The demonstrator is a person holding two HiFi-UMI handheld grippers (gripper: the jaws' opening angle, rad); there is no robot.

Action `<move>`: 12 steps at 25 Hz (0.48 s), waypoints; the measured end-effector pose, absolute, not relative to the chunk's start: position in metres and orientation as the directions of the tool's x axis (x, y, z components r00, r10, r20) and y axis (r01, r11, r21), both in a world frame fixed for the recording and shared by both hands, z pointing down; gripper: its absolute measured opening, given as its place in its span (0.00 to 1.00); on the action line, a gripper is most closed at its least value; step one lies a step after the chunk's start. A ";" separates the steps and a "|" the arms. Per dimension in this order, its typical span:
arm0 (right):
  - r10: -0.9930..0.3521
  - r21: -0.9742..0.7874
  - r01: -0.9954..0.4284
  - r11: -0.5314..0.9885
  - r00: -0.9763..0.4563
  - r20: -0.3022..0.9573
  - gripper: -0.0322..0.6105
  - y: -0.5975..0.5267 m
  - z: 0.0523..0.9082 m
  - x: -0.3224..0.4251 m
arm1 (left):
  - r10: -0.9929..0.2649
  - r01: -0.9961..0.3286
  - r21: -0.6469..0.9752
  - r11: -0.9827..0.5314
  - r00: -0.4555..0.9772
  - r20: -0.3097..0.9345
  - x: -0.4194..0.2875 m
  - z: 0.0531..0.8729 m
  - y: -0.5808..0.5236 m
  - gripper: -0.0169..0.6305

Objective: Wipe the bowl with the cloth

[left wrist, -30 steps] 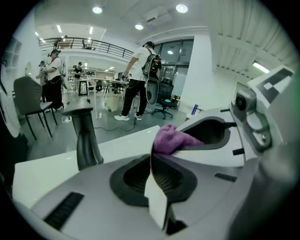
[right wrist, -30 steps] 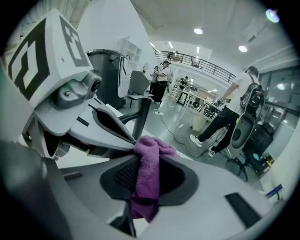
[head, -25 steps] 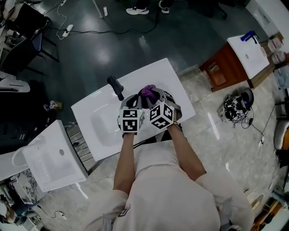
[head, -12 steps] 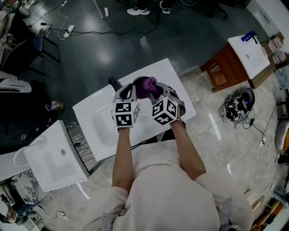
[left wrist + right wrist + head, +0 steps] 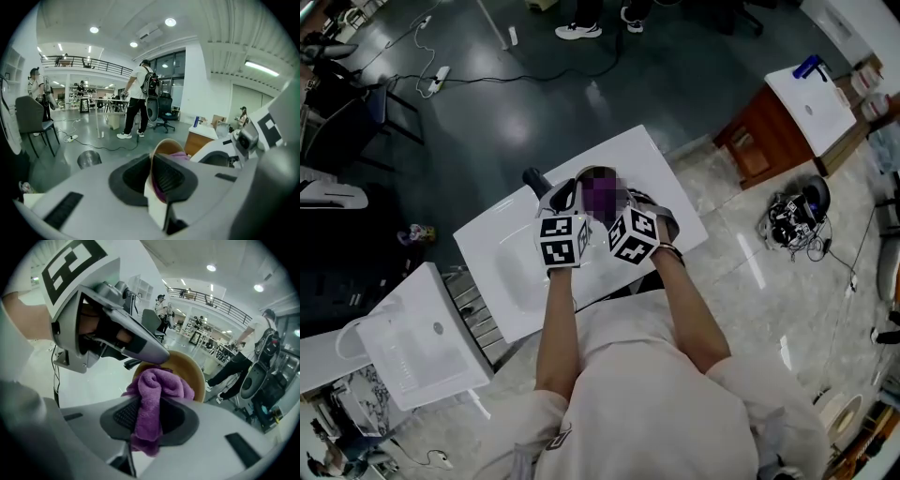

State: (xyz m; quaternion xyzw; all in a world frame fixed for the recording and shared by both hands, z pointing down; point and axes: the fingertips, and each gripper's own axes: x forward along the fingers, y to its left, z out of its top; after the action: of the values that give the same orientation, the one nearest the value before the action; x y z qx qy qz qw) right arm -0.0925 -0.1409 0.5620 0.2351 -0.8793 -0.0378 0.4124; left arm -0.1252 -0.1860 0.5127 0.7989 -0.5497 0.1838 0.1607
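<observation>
We see a white sink (image 5: 487, 234) below us, and both grippers meet over its flat right part, beside the basin. Between them sits the tan bowl (image 5: 191, 367), tipped on its side with its opening turned toward the right gripper. Whether it rests on the sink we cannot tell.

The left gripper (image 5: 152, 174) is clenched on the bowl: its jaws are nearly together, one inside and one outside the wall, pinching the rim edge-on.

The right gripper (image 5: 150, 420) grasps the purple cloth (image 5: 157, 392). Its jaws are a narrow gap apart, filled by a bunched fold of the cloth. The cloth's rounded free end bulges past the jaw tips into the bowl's mouth and presses on the inside, while a short tail hangs below the jaws. The left gripper's jaw tip lies just above the cloth, at the bowl's rim.
</observation>
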 end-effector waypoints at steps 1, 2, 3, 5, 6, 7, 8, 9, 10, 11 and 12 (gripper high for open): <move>-0.440 0.265 -0.370 0.890 -0.553 0.707 0.20 -0.139 0.562 -0.095 | -0.813 -0.935 0.070 -0.349 0.339 0.473 -0.124 0.515 -0.185 0.07; -0.439 0.270 -0.362 0.892 -0.557 0.705 0.20 -0.138 0.562 -0.097 | -0.807 -0.931 0.085 -0.355 0.351 0.475 -0.122 0.517 -0.184 0.07; -0.441 0.277 -0.356 0.892 -0.560 0.701 0.20 -0.138 0.562 -0.098 | -0.799 -0.926 0.099 -0.364 0.365 0.477 -0.119 0.519 -0.182 0.07; -0.455 0.300 -0.350 0.888 -0.561 0.692 0.20 -0.138 0.560 -0.099 | -0.782 -0.914 0.125 -0.386 0.396 0.482 -0.114 0.522 -0.177 0.07; -0.463 0.313 -0.347 0.884 -0.559 0.688 0.20 -0.138 0.559 -0.098 | -0.773 -0.907 0.140 -0.397 0.412 0.482 -0.111 0.523 -0.175 0.07; -0.470 0.325 -0.345 0.881 -0.557 0.684 0.20 -0.139 0.558 -0.097 | -0.765 -0.901 0.153 -0.406 0.426 0.482 -0.109 0.524 -0.172 0.07; -0.476 0.333 -0.343 0.878 -0.555 0.682 0.20 -0.139 0.558 -0.096 | -0.758 -0.896 0.162 -0.413 0.437 0.484 -0.107 0.526 -0.170 0.07; -0.480 0.339 -0.342 0.876 -0.554 0.680 0.20 -0.139 0.558 -0.094 | -0.752 -0.892 0.165 -0.420 0.444 0.487 -0.106 0.527 -0.167 0.07; -0.482 0.343 -0.342 0.875 -0.553 0.679 0.20 -0.139 0.558 -0.092 | -0.746 -0.889 0.161 -0.428 0.448 0.492 -0.104 0.529 -0.165 0.07; -0.486 0.345 -0.344 0.873 -0.551 0.679 0.20 -0.139 0.559 -0.090 | -0.741 -0.886 0.153 -0.437 0.451 0.498 -0.103 0.530 -0.163 0.07; -0.491 0.346 -0.352 0.870 -0.548 0.677 0.20 -0.140 0.560 -0.088 | -0.735 -0.884 0.143 -0.446 0.453 0.505 -0.101 0.532 -0.161 0.07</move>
State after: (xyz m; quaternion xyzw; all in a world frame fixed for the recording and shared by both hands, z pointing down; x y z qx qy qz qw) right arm -0.0881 -0.1397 0.5596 0.2406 -0.8756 -0.0850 0.4100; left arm -0.1006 -0.1605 0.5322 0.8291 -0.4880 0.1886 0.1972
